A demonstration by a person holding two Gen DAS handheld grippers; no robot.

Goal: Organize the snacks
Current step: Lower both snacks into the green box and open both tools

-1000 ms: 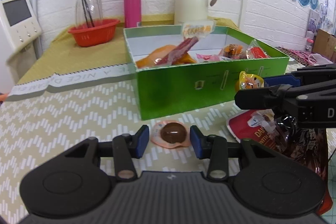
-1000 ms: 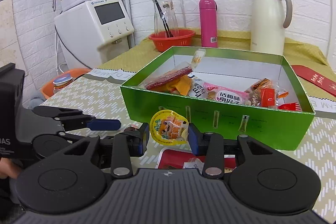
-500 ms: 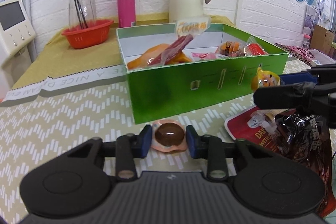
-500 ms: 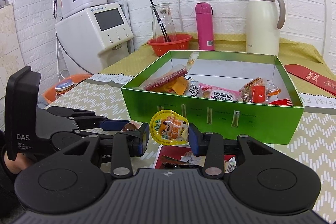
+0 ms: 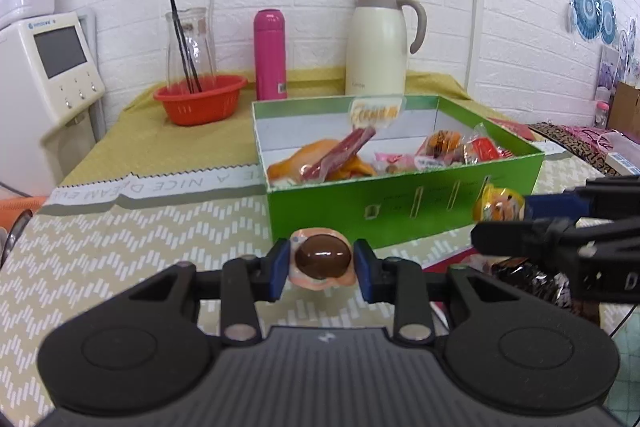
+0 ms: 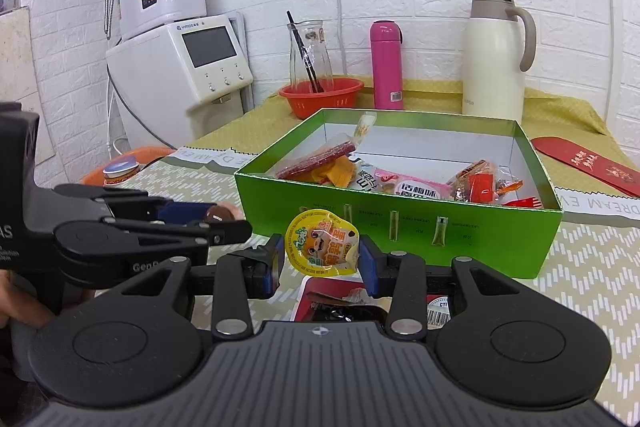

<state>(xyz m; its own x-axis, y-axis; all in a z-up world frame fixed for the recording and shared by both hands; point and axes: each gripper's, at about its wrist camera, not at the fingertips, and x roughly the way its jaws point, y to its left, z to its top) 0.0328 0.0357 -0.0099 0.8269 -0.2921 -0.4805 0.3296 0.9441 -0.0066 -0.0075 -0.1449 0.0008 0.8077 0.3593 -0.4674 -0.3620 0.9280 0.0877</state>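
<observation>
1. We see the left hand-held gripper (image 5: 322, 263) clamped on a brown egg snack (image 5: 323, 261) in a pink pack, lifted off the counter (image 5: 120, 251), just in front of the green box (image 5: 404, 205).
2. Green box sits mid-counter, open, with snack packs inside.
3. Right hand-held gripper (image 6: 322, 255) is clamped on a yellow jelly cup (image 6: 323, 249), in front of the box's near wall.

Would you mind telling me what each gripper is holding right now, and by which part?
Left gripper: brown egg-shaped snack in clear pink-edged wrap, by its two sides. Right gripper: round yellow cartoon-lidded jelly cup, by opposite rim edges.
</observation>
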